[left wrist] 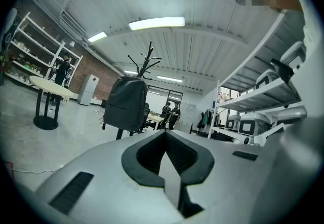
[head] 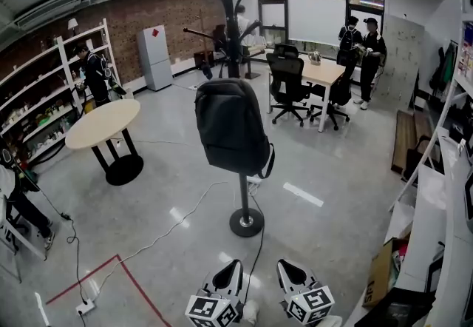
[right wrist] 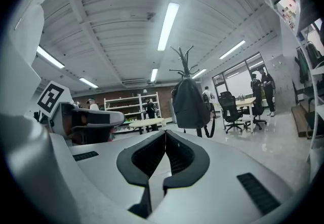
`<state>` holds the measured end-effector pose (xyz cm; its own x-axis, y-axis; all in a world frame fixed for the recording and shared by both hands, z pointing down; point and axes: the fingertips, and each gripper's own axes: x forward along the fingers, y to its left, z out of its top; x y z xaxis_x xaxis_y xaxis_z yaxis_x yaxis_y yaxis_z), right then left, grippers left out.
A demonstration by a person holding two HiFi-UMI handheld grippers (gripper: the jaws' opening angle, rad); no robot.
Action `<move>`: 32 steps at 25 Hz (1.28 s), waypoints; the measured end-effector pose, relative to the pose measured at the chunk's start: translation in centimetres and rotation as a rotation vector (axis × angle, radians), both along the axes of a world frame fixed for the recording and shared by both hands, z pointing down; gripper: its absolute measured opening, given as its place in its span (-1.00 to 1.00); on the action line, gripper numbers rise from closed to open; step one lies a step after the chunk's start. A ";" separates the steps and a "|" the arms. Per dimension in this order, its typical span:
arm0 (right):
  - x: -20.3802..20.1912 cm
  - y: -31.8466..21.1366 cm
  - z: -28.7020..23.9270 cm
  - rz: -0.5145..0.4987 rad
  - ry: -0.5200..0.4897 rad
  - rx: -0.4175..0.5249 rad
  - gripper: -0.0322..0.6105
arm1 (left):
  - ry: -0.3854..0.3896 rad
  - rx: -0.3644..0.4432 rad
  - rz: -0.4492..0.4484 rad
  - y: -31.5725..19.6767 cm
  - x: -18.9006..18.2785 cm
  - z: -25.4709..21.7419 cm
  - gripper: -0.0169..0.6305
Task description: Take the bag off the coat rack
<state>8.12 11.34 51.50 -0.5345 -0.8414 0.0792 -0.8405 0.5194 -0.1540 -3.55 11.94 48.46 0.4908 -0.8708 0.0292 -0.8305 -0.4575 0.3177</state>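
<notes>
A dark grey backpack [head: 230,126] hangs on a black coat rack [head: 232,22] that stands on a round base in the middle of the floor. From the left gripper view the backpack [left wrist: 125,104] shows ahead to the left; from the right gripper view the backpack [right wrist: 190,104] hangs ahead under the rack's hooks [right wrist: 182,61]. Both grippers sit low at the bottom of the head view, well short of the rack. My left gripper [head: 235,265] is shut with nothing in it. My right gripper [head: 284,265] is shut and holds nothing as well.
A round table [head: 103,126] stands at the left, a desk [head: 325,70] with office chairs [head: 288,85] behind the rack. Shelving [head: 443,170] lines the right side, with more shelves on the left wall. A white cable [head: 170,229] crosses the floor. Several people stand about.
</notes>
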 end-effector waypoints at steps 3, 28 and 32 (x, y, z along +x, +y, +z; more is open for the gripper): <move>0.1 -0.6 0.1 0.005 -0.002 -0.003 -0.87 | 0.000 0.000 0.003 -0.7 0.2 0.0 -0.95; -1.2 -9.1 0.5 0.015 0.003 0.008 -0.86 | -0.006 0.008 -0.014 -8.9 -1.4 0.5 -0.95; -1.7 -10.6 0.7 0.018 0.001 0.000 -0.86 | -0.005 0.005 -0.012 -10.4 -2.0 0.7 -0.95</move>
